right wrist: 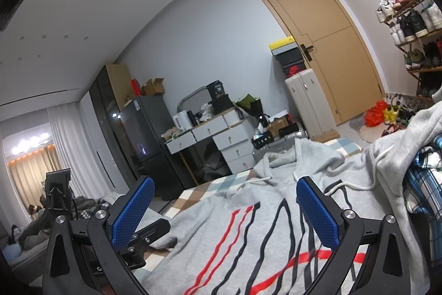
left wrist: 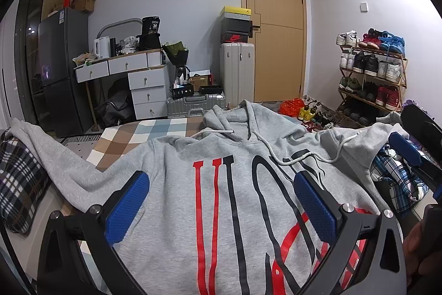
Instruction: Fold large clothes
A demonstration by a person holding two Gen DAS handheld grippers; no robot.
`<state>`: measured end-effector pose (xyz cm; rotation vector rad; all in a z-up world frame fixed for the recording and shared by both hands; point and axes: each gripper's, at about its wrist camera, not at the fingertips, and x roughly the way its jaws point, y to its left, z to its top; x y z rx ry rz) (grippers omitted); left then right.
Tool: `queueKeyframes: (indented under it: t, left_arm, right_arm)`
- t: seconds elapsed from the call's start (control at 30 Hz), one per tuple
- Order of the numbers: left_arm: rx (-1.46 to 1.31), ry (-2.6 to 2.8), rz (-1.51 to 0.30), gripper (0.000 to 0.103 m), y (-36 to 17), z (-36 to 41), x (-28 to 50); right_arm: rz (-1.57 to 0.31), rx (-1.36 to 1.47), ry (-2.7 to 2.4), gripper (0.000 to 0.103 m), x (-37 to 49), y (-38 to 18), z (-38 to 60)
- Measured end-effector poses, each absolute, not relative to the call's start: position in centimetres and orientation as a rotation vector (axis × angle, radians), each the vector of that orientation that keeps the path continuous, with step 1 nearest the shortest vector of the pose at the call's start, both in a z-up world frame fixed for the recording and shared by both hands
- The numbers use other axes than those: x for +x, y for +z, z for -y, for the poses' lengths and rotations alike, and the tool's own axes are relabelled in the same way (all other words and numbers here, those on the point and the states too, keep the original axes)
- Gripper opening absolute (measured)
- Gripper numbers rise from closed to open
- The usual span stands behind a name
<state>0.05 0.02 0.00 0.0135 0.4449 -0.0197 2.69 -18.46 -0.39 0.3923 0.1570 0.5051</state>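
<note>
A grey hoodie (left wrist: 171, 173) with red and black lettering lies face up on the bed, its hood (left wrist: 234, 118) toward the far edge. One sleeve (left wrist: 55, 154) stretches out to the left, and the other sleeve (left wrist: 356, 145) is bunched at the right. My left gripper (left wrist: 221, 205) hovers open over the chest print with nothing between its blue pads. My right gripper (right wrist: 225, 212) is held level and low over the hoodie (right wrist: 199, 226), open and empty. One of its blue pads (left wrist: 406, 152) shows at the right edge of the left wrist view.
A checked bedsheet (left wrist: 132, 137) lies under the hoodie. Plaid fabric sits at the left (left wrist: 19, 179) and the right (left wrist: 400, 179). Beyond the bed stand a fridge (left wrist: 63, 68), a desk with drawers (left wrist: 143, 82), suitcases (left wrist: 237, 73), a door (left wrist: 276, 26) and a shoe rack (left wrist: 373, 73).
</note>
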Motion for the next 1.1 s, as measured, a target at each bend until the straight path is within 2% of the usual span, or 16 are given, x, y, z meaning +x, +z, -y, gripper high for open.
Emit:
queueKeyframes:
  t: [1.1]
  left_arm:
    - [-0.02,-0.01,-0.444,0.102,0.4,-1.4,0.2]
  right_arm:
    - [-0.171,0.401,0.497,0.103,2.7,-0.6,18.7]
